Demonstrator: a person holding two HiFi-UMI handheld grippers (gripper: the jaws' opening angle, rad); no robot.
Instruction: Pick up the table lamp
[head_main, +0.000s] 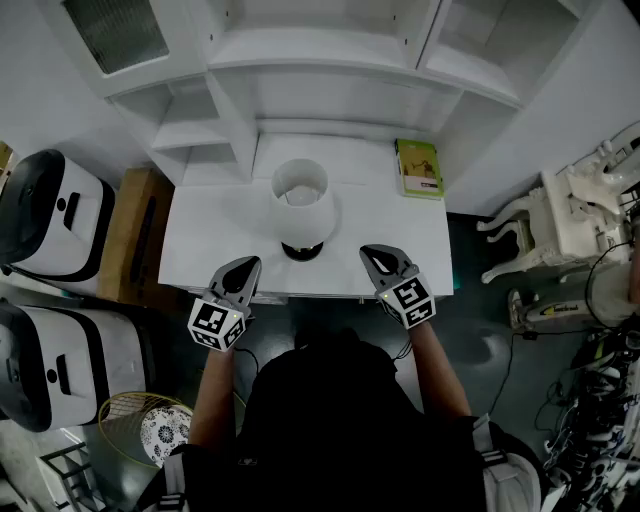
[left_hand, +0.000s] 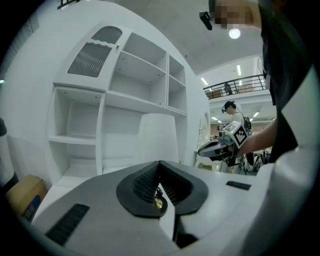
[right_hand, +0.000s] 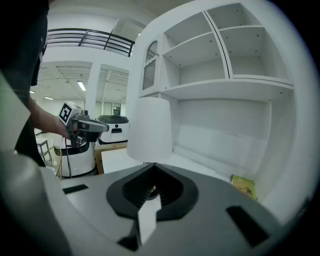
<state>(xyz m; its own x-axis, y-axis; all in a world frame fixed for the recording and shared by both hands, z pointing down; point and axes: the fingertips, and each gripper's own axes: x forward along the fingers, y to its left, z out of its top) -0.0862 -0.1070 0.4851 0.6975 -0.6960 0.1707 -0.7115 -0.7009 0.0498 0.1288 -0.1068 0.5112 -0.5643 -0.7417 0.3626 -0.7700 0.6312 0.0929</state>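
Observation:
The table lamp (head_main: 303, 205) has a white shade and a dark round base; it stands upright near the front middle of the white desk (head_main: 400, 245). My left gripper (head_main: 248, 266) is at the desk's front edge, just left of the lamp's base, jaws shut and empty. At the same edge to the right of the base, my right gripper (head_main: 371, 253) is shut and empty too. Neither touches the lamp. The shade (left_hand: 157, 137) rises beyond my left gripper (left_hand: 160, 164), with the right gripper (left_hand: 215, 149) across. In the right gripper view, the shade (right_hand: 149, 129) stands ahead of my right gripper (right_hand: 152, 166).
A green book (head_main: 419, 168) lies at the desk's back right. White shelving (head_main: 330, 60) rises behind the desk. Two white machines (head_main: 50, 215) and a wooden box (head_main: 135, 235) stand left, a wire basket (head_main: 140, 425) below them. White ornate furniture (head_main: 545, 225) and cables are on the right.

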